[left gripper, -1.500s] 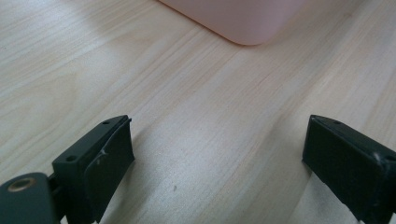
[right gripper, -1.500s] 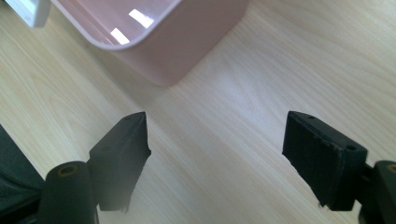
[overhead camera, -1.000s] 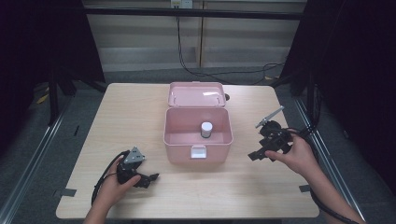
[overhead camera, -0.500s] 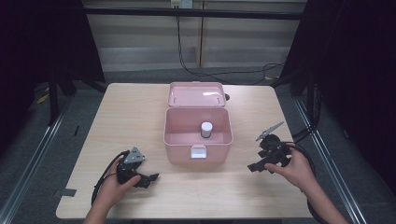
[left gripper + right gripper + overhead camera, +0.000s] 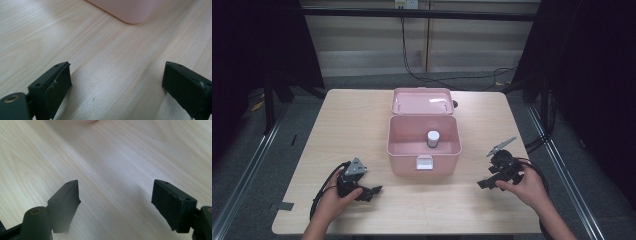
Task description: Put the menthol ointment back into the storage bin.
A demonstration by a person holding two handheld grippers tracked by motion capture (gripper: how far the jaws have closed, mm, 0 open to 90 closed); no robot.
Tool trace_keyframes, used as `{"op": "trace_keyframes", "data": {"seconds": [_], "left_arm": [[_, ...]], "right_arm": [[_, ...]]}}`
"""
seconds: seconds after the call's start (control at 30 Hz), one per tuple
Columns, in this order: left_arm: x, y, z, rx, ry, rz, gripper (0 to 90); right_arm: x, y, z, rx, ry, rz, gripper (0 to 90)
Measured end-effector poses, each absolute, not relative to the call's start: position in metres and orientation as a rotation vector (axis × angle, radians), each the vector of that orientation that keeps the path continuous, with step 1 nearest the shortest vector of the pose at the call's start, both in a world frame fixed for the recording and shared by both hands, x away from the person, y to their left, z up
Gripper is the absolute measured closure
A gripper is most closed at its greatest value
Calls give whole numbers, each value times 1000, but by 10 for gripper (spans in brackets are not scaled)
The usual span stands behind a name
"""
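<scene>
A pink box (image 5: 423,150) stands mid-table with its lid (image 5: 422,101) tipped back, and a small white-capped bottle (image 5: 433,138) stands upright inside. My left gripper (image 5: 373,192) rests on the table to the box's front left, held by a hand. In the left gripper view the left gripper (image 5: 116,83) stands open over bare wood, with a corner of the box (image 5: 130,11) ahead. My right gripper (image 5: 484,183) sits low at the box's front right. The right gripper view has the right gripper (image 5: 115,202) open, nothing between its jaws.
The light wooden table (image 5: 362,125) has free surface on both sides of the box. Cables (image 5: 319,192) trail from each gripper toward the near edge. Dark floor and metal rails (image 5: 252,155) surround the table.
The right hand has come down and toward the near edge with its gripper, ending low on the table. The left hand and the box have stayed put.
</scene>
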State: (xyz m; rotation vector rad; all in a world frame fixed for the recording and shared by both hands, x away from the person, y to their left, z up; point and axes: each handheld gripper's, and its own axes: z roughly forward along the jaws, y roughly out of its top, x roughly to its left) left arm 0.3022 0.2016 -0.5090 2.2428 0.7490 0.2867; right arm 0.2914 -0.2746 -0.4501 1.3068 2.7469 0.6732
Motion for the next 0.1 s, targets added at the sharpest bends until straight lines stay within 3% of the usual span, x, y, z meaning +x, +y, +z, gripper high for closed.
{"op": "trace_keyframes", "data": {"seconds": [0.1], "left_arm": [[302,202,-509,2243,749,287,79]], "right_arm": [[291,-274,-445,1293,2746,668,224]]}}
